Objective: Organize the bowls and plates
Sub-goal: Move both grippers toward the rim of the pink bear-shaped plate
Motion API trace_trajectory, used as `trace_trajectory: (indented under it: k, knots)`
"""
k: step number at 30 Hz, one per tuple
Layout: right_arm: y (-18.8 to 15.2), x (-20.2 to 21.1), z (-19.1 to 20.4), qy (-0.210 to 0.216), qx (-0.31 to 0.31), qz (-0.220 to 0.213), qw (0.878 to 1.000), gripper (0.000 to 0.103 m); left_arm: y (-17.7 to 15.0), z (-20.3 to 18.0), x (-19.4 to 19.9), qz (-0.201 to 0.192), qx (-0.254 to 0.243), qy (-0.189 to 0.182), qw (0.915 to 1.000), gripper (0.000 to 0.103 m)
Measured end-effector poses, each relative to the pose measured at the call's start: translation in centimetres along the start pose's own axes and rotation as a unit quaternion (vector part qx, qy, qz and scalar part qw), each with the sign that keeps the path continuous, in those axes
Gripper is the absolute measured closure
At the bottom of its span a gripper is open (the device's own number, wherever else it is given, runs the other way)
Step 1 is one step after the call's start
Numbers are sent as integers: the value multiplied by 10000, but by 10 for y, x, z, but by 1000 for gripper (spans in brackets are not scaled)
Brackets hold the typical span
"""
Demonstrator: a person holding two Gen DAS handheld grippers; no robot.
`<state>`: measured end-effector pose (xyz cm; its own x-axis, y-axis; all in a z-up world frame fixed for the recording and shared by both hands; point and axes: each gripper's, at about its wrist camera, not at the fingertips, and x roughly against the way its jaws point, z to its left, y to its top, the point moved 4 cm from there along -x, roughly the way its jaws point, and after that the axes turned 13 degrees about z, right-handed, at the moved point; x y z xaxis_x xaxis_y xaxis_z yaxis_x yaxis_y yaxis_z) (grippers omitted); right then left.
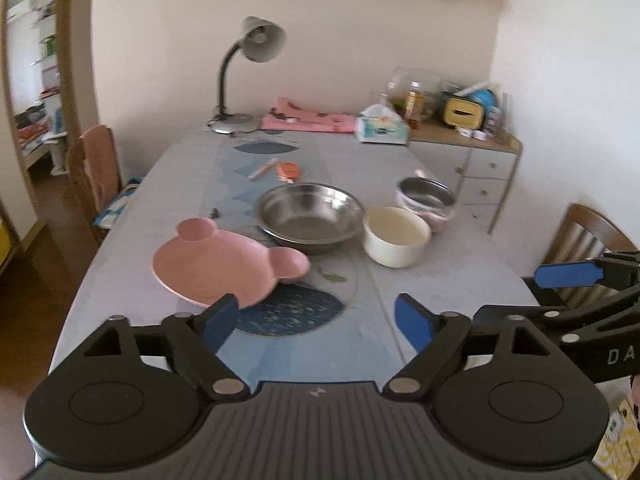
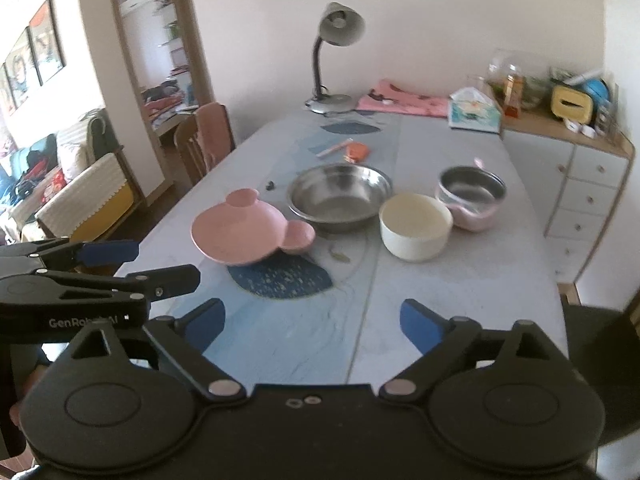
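Table [image 1: 440,280] surface fills both wrist views, with all dishware ahead of my grippers and none of it between the fingers.

My left gripper [image 1: 320,324] stands spread wide, nothing between its blue pads. My right gripper [image 2: 312,326] is likewise spread wide and holds nothing. No earlier view is available for comparison.

Dishware count, largest first:

1. Steel basin [image 1: 310,216], one. In the left view it sits at 12 o'clock from my left gripper, well apart; in the right view, at 12 o'clock [image 2: 340,196].
2. Pink bear-shaped plate [image 1: 224,266], one. It lies at 11 o'clock, nearest to my left gripper; its near rim appears just behind the left finger's pad, contact not determinable. One ear lies just beside the basin. From my right gripper it sits at 11 o'clock [image 2: 248,232], clear of the pads.
3. White bowl [image 1: 396,236], one. Position 1 o'clock in both views [image 2: 416,226], just beside the basin.
4. Small steel bowl [image 1: 426,194], one, nested in a pink bowl [image 1: 436,220], one. Position 1 o'clock, behind the white bowl and close against it.

Total: one plate, four bowls.
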<state>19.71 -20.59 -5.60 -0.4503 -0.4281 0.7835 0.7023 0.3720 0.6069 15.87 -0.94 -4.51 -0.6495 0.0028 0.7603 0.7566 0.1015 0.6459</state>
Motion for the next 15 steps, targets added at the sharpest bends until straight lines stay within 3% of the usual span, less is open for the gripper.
trace_trajectory:
  k: [1,2,15]
  knots:
    - [5,-4,0,15,25,3,10000,4,3,5,-3,-14,71,14,10000,1]
    - [9,-9,0,35,47,1,10000,3,6,9,-6,-45,138,27,9999,0]
    - [71,-90,-15,134,-39,193,9997,1,71,75,-79,92,516,352,9980,0]
